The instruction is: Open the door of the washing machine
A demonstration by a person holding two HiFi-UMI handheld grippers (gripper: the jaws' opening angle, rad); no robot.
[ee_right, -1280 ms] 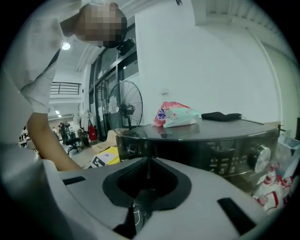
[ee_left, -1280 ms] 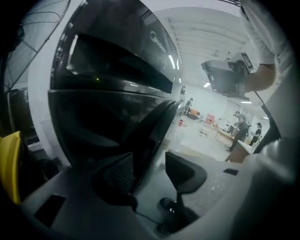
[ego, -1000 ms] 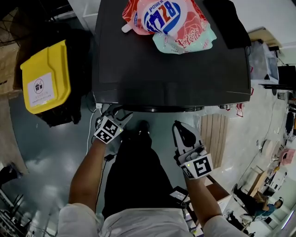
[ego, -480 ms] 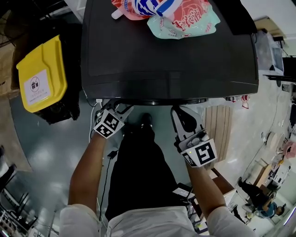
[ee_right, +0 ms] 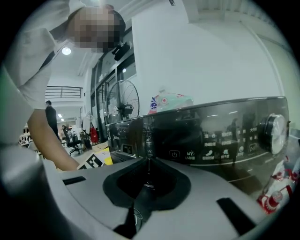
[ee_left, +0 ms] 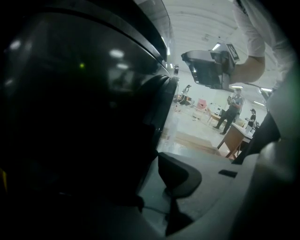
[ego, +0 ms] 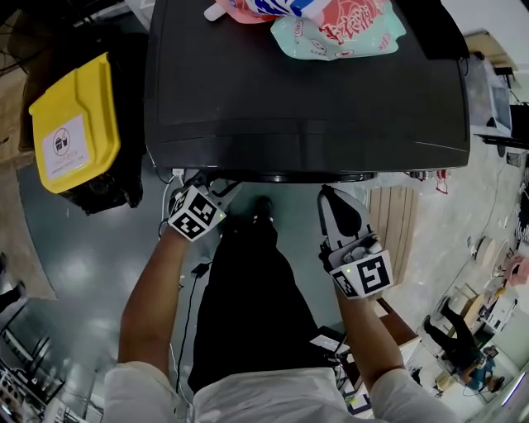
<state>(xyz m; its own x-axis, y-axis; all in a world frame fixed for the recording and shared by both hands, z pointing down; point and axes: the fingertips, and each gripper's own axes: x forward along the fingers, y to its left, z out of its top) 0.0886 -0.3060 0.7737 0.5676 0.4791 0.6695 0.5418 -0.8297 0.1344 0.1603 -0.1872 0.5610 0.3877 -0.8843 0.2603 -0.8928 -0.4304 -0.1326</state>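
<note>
Door (ee_left: 93, 117) between left fingers (ee_left: 180, 176), just closing (right fingers (ee_right: 171, 185) together)

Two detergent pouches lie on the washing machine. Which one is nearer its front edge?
The mint-green pouch: its edge reaches furthest toward the washing machine's front. The red-and-white pouch with the white spout lies further back, cropped at the top.

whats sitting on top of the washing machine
A pink pouch and a pale green pouch overlap at the washing machine's back edge. Whatever lies beneath them is covered.
</note>
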